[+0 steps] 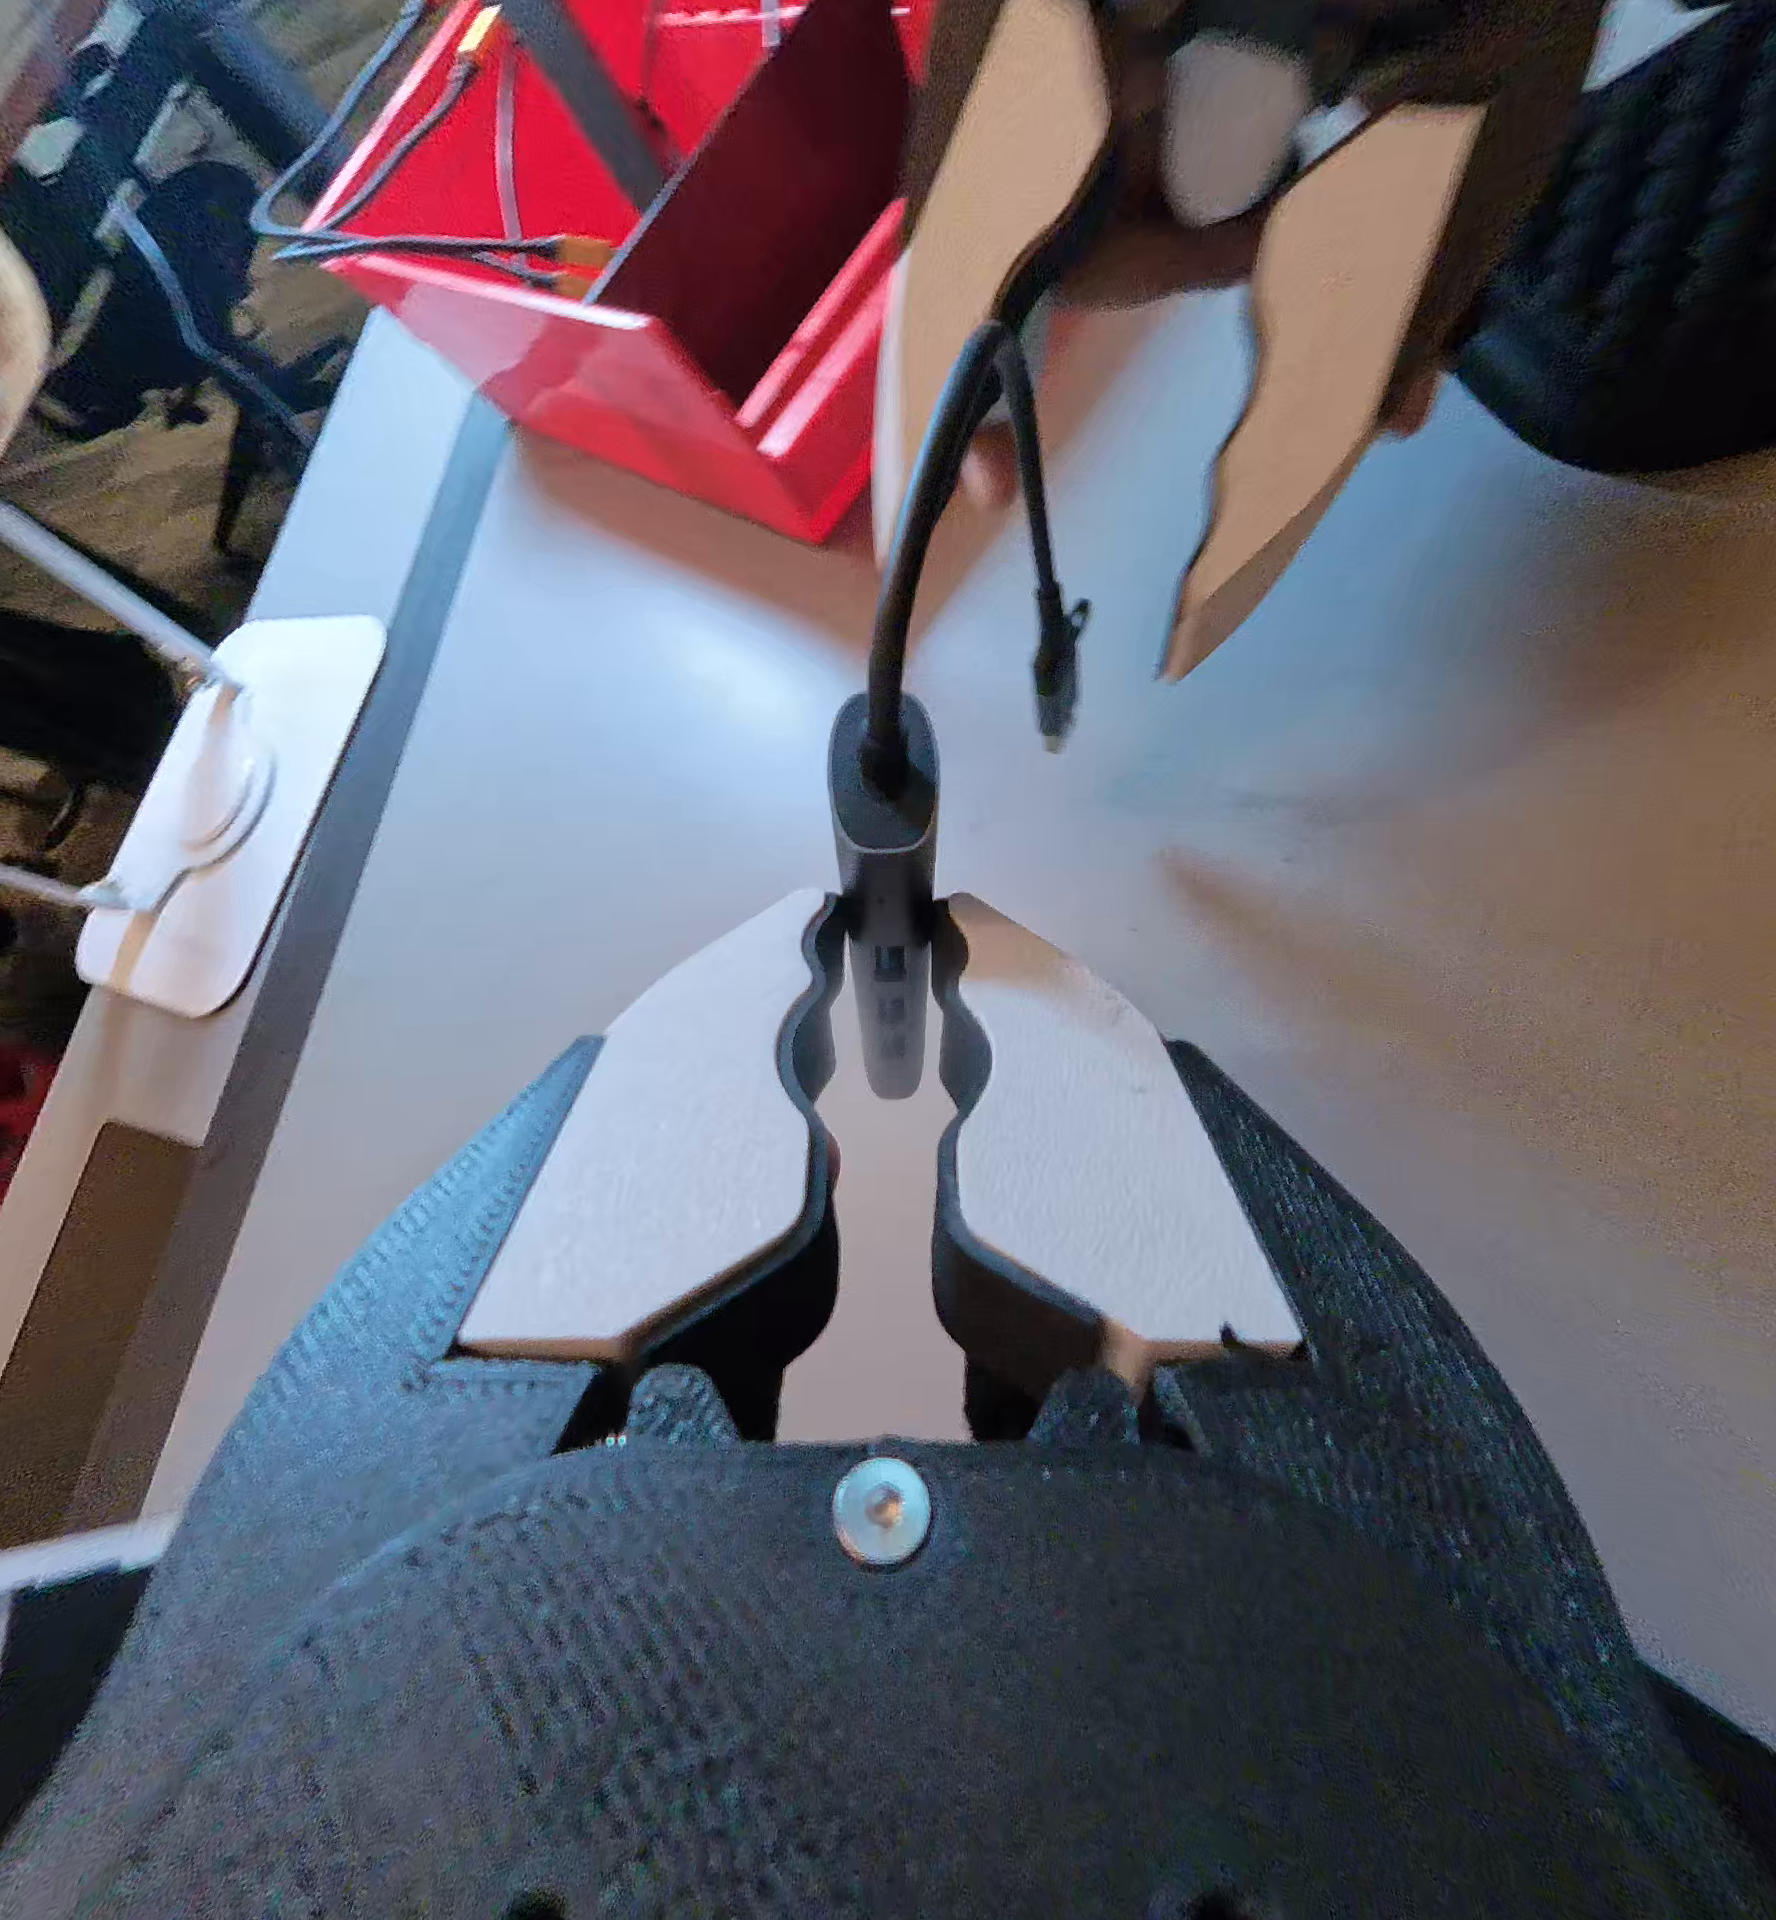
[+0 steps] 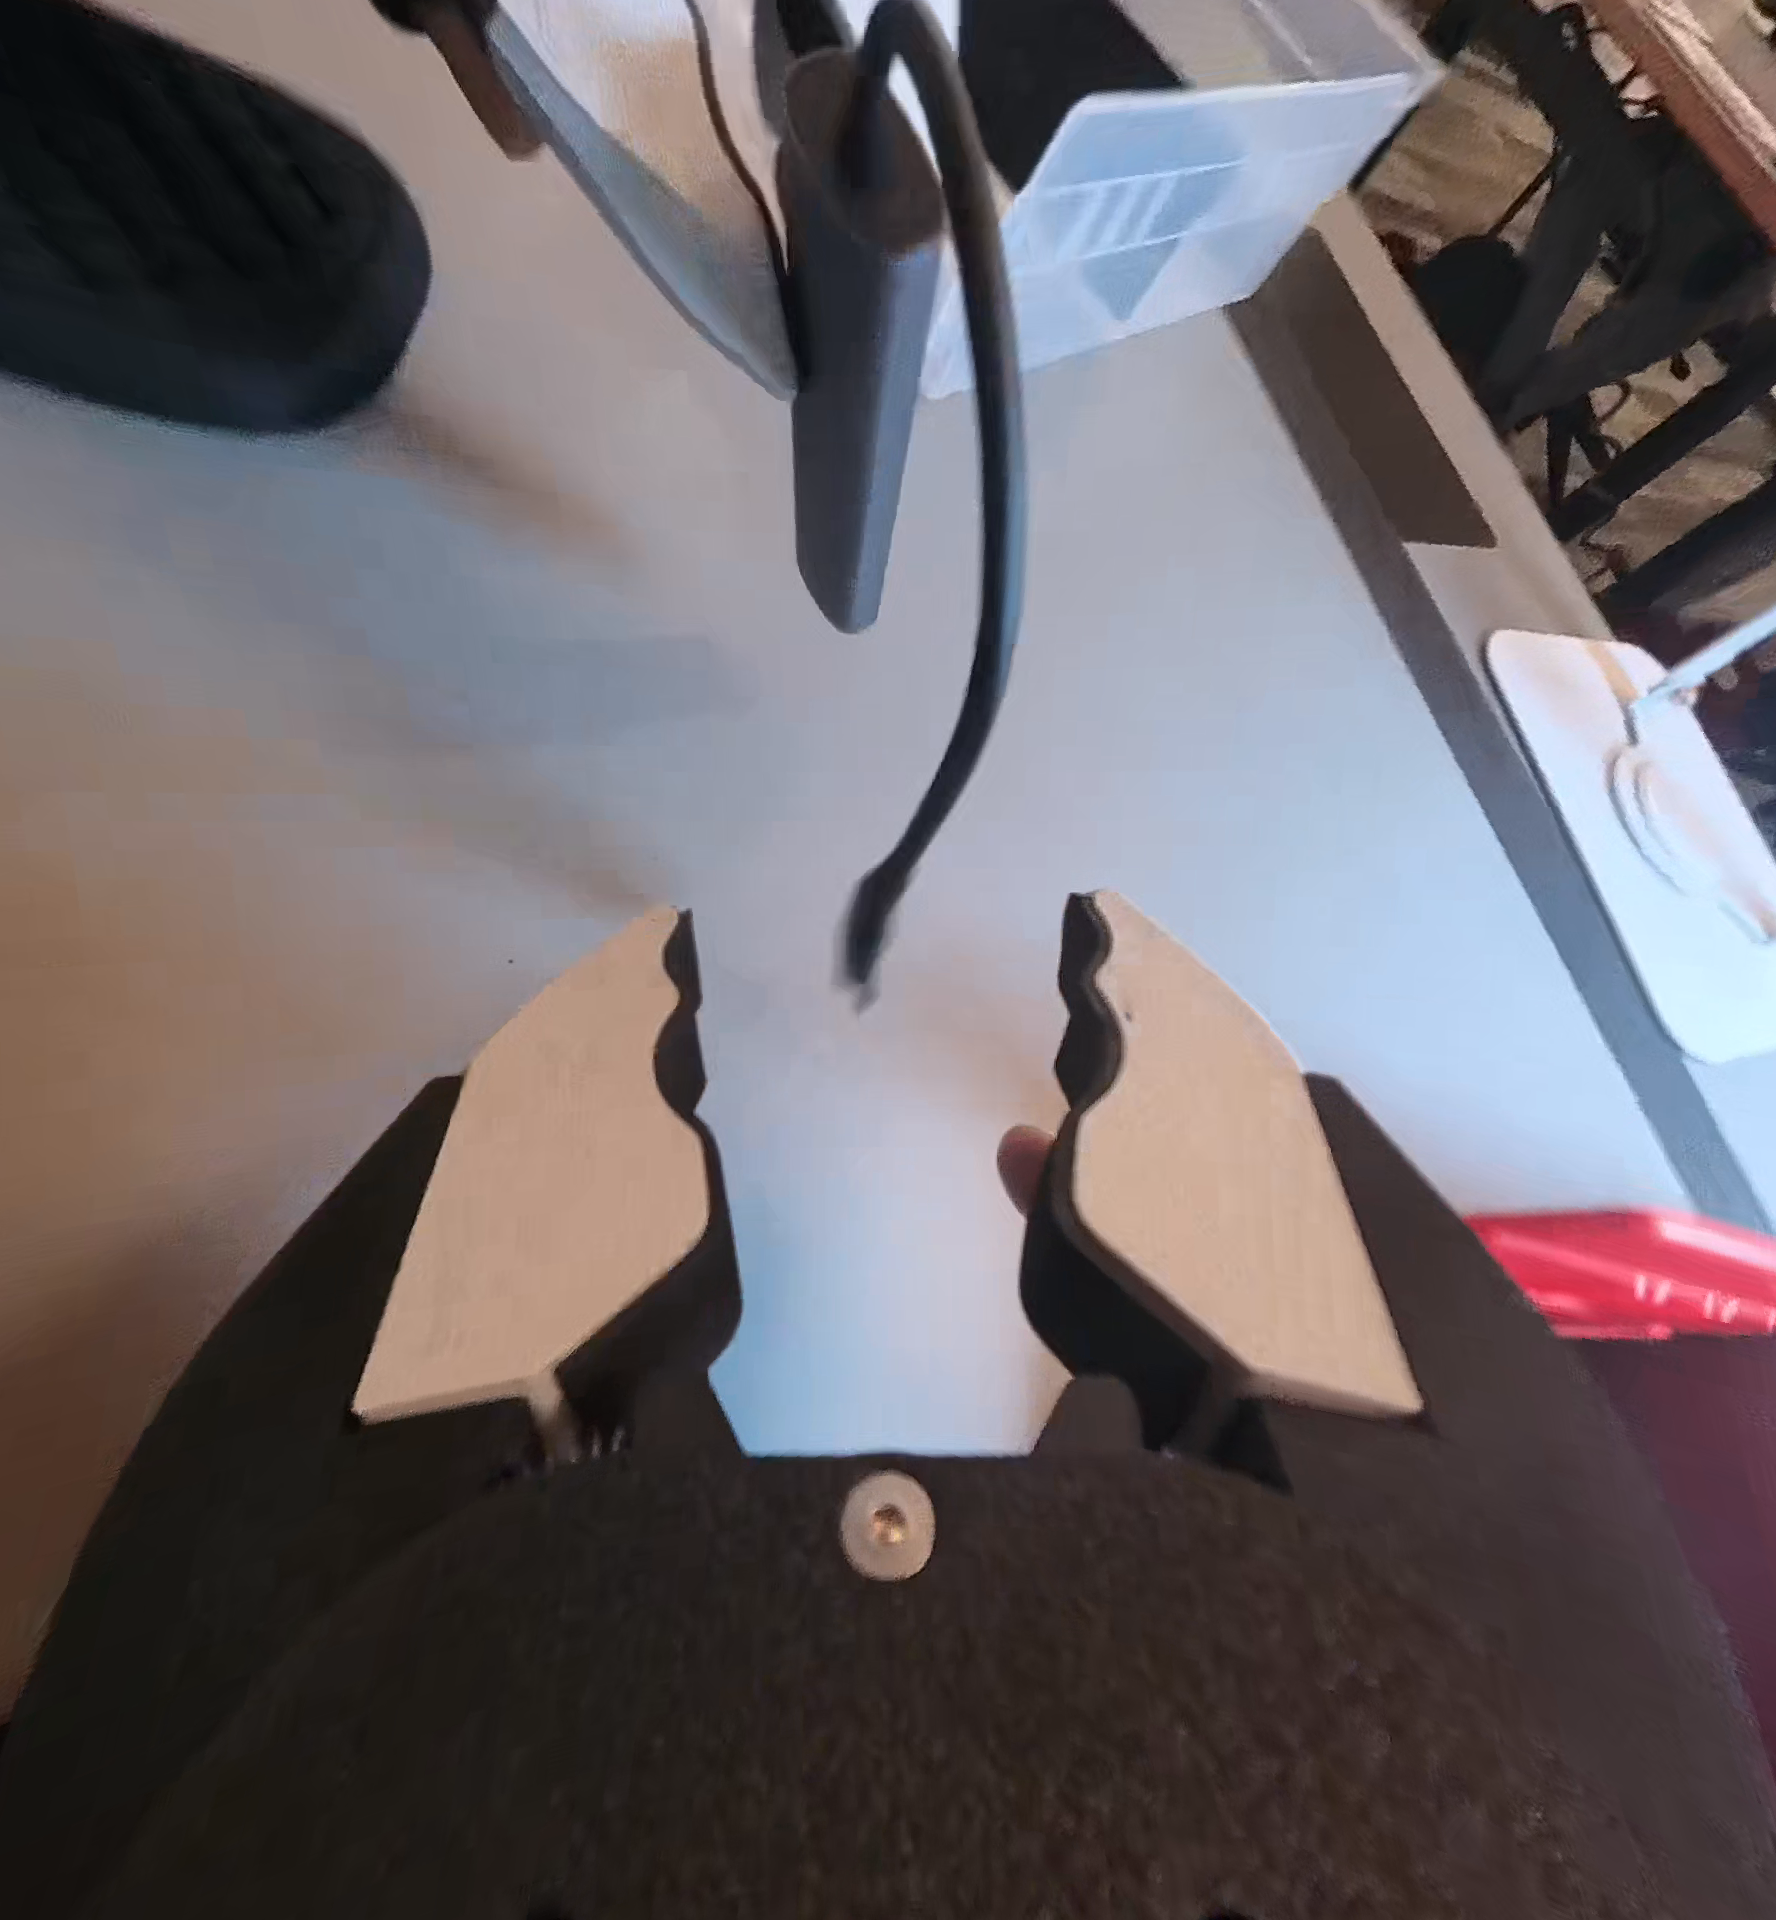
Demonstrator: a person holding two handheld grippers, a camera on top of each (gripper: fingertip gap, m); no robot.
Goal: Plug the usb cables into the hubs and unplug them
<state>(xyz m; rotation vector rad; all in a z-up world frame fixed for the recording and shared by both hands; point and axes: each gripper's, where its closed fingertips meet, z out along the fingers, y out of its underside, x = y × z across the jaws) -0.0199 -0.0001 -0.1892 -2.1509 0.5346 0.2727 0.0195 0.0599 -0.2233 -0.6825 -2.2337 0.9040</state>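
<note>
Left tongs (image 1: 886, 914) clenched on a dark grey hub (image 1: 886, 935), gripping its narrow sides near the tips; hub held clear above the counter (image 1: 593, 727). Black cable (image 1: 925, 488) leaves the hub's far end, arcs up and doubles back; its plug (image 1: 1053, 675) hangs free beside the hub, not inserted in any port. Right tongs (image 2: 879, 914) released, jaws wide apart, nothing between the pads; the plug (image 2: 868, 940) dangles just ahead of the gap, blurred. Right view shows the hub (image 2: 853, 416) from its other side, with the cable (image 2: 998, 436) curving down toward the right tongs. Beyond: red bin (image 1: 593, 343) and clear plastic box (image 2: 1175, 208) on the counter, white lamp base (image 1: 229, 810) at the counter edge.
</note>
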